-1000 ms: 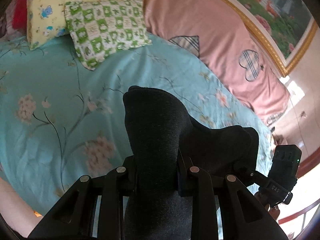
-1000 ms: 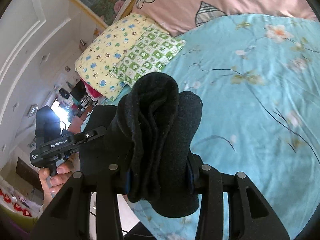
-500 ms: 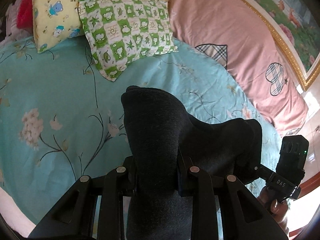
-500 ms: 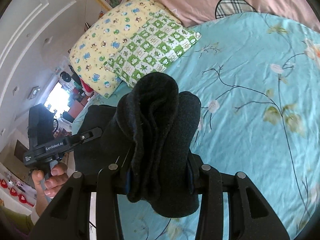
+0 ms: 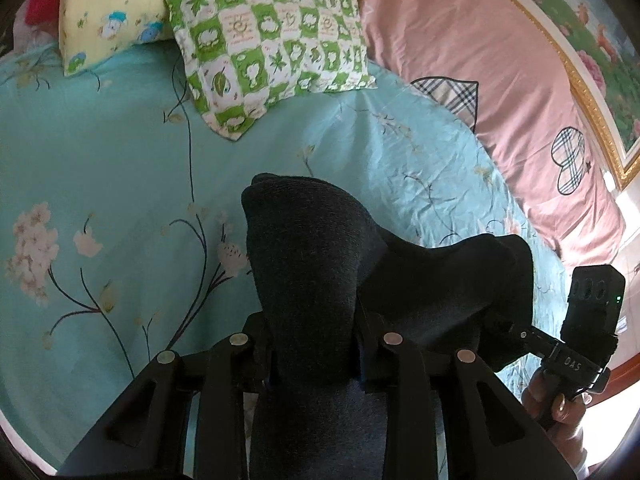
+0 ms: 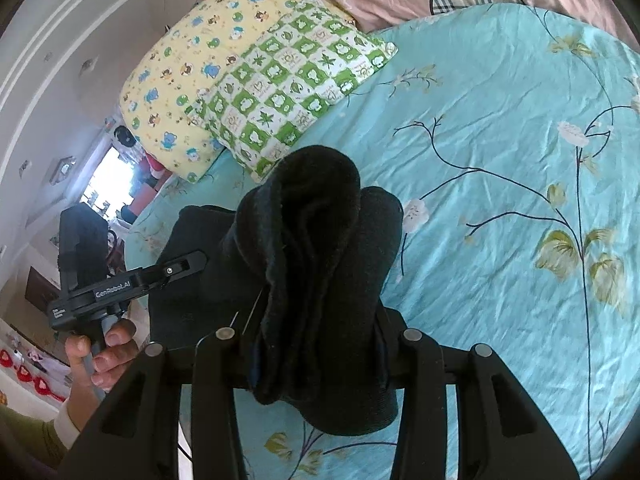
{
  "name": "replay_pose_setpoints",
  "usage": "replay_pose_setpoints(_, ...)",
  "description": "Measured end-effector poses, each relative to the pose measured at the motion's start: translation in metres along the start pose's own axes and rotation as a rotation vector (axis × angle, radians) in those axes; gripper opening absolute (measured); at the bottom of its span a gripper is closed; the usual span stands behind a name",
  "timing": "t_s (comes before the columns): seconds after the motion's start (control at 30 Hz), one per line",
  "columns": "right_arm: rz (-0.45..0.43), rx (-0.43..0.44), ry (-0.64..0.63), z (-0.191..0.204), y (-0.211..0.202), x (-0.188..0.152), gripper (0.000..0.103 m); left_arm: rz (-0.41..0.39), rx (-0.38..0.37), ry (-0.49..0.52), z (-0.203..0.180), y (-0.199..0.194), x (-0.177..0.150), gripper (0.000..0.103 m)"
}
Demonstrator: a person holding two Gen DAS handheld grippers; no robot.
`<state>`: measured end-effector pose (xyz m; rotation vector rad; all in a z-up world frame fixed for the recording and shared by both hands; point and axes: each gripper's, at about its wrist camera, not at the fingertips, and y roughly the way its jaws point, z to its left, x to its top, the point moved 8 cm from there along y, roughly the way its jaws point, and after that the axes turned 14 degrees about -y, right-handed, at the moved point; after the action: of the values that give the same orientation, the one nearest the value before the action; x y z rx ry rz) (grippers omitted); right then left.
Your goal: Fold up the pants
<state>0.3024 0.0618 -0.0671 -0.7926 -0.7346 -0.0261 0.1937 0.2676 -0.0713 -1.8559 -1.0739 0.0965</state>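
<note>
Dark, thick pants (image 5: 312, 248) hang bunched between both grippers above the turquoise flowered bed sheet (image 5: 100, 152). My left gripper (image 5: 314, 344) has its pads on a fat fold of the pants, and its jaws are opening slightly with the fabric still between them. My right gripper (image 6: 316, 356) is shut on another thick bundle of the pants (image 6: 316, 240). Each view shows the other gripper to the side in a hand: the right gripper (image 5: 520, 334) and the left gripper (image 6: 180, 266), both clamped on the same cloth. The pants' lower part is hidden below the jaws.
A green checked pillow (image 5: 272, 40) and a yellow cartoon pillow (image 5: 108, 12) lie at the head of the bed. A pink quilt with plaid hearts (image 5: 500, 80) runs along the wall under a gold-framed picture (image 5: 592, 92). Bare sheet spreads beyond the pants.
Both grippers have carried the pants forward toward the pillows and lower over the bed. The pillows now look bigger and closer. The grip on the pants looks unchanged.
</note>
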Motion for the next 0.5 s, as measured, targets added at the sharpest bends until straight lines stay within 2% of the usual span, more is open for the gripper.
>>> replay_pose_setpoints(0.2, 0.006, -0.008, 0.015, -0.009, 0.007, -0.005, 0.054, 0.002, 0.002, 0.004, 0.004, 0.007, -0.003, 0.036)
replay_pose_setpoints(0.27, 0.002, -0.007, 0.023, -0.012, 0.006, -0.007, 0.057, 0.001, 0.01, 0.007, 0.005, 0.008, -0.004, 0.041)
replay_pose_setpoints(0.33, 0.0, -0.008, 0.031, -0.014, 0.006, -0.009, 0.059, -0.003, 0.021, 0.008, 0.007, 0.008, -0.004, 0.05)
replay_pose_setpoints(0.5, -0.008, -0.014, 0.04, -0.017, 0.001, -0.012, 0.063, -0.019, 0.061, 0.017, 0.011, 0.003, -0.006, 0.059)
